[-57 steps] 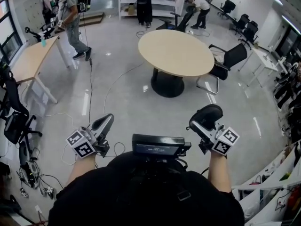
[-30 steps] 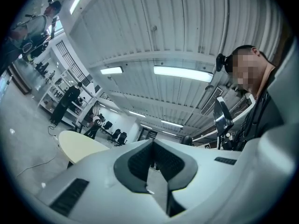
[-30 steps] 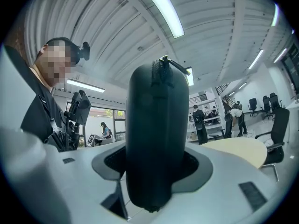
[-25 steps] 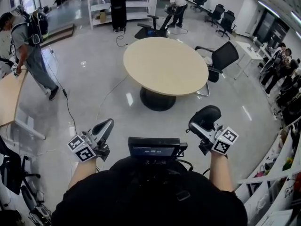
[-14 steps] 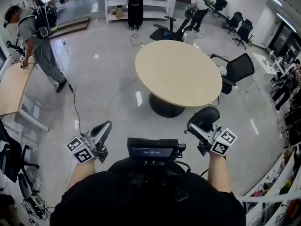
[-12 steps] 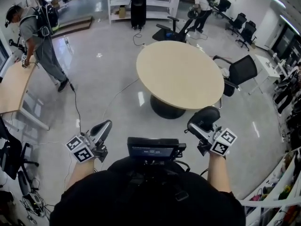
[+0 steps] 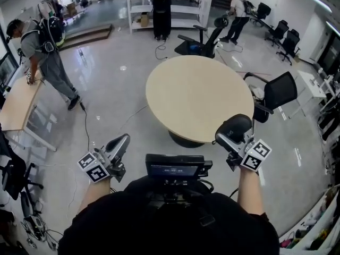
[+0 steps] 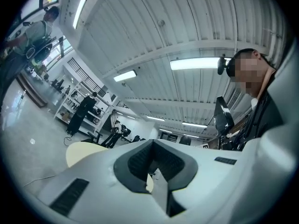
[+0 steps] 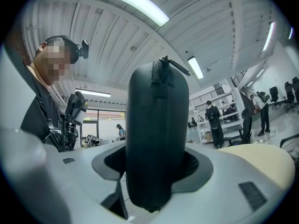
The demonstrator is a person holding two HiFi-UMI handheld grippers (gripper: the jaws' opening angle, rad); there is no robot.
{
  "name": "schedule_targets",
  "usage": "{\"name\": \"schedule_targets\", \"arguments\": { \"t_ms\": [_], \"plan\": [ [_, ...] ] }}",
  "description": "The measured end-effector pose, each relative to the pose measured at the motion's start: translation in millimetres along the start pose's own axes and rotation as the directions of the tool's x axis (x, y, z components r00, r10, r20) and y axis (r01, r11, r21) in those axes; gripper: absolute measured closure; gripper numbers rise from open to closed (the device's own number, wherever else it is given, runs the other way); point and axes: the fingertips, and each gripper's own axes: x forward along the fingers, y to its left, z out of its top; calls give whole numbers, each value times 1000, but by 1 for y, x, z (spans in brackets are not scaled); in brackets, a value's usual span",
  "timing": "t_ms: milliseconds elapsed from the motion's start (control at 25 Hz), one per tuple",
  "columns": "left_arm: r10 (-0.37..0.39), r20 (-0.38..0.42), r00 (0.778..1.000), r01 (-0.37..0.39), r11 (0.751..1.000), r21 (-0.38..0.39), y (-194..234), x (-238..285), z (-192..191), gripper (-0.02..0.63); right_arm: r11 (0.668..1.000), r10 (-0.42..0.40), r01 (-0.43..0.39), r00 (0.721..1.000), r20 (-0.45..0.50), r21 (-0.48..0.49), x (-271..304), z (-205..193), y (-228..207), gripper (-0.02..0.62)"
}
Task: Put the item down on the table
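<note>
1. Head view.
   - Operator is standing at the near rim of the round table point(image 7: 199, 97), whose top is lying bare.
   - The right gripper point(image 7: 229, 138) is carrying a dark zipped case point(image 7: 234, 126) at that rim, in the air and not resting on the wood.
   - The left gripper point(image 7: 119, 144) is hanging over the floor to the table's left, well apart from the case.

2. Left gripper view.
   - The left gripper point(image 8: 152, 166) is pointing up toward the ceiling lights.
   - Its jaws are pressing together with nothing between them.
   - A pale piece of the table point(image 8: 79, 151) is showing at lower left.

3. Right gripper view.
   - The right gripper point(image 9: 157, 172) is clamping the case point(image 9: 157, 134) by its two broad sides, low on the body.
   - The case is standing up out of the jaws, with the zip seam running over its top and the zip puller point(image 9: 177, 67) sticking out there.
   - The table point(image 9: 267, 160) is lying at lower right.

4. Handling, as a judgement.
   - The case is looking like a semi-rigid moulded shell: light, slightly yielding, matte rather than slippery, not fragile.
   - The broad flanks are the right place to hold, not the seam or puller.
   - It is looking narrow and tall, so it may topple if released on its end. Lowering it onto a broad face should be safer.
</note>
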Motion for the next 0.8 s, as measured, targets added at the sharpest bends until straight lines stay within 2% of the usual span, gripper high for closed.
{"name": "schedule_targets", "arguments": {
  "t_ms": [200,360,560,800],
  "plan": [
    [-24,-30,999,24,1000,4,-4,68,-22,604,1000,-5,5,1000,-5,-29,-13,25,-60,327],
    [-40,-51,998,39,999,-15,13,95,-29,604,999,-14,13,1000,-11,-43,-1,36,-86,327],
    [-77,-56,995,75,996,-46,61,118,-22,604,998,-48,47,998,-28,-39,33,29,-107,327],
    [-175,-57,983,172,984,-54,127,156,3,604,992,-119,117,993,-23,-55,79,31,-130,327]
  ]
}}
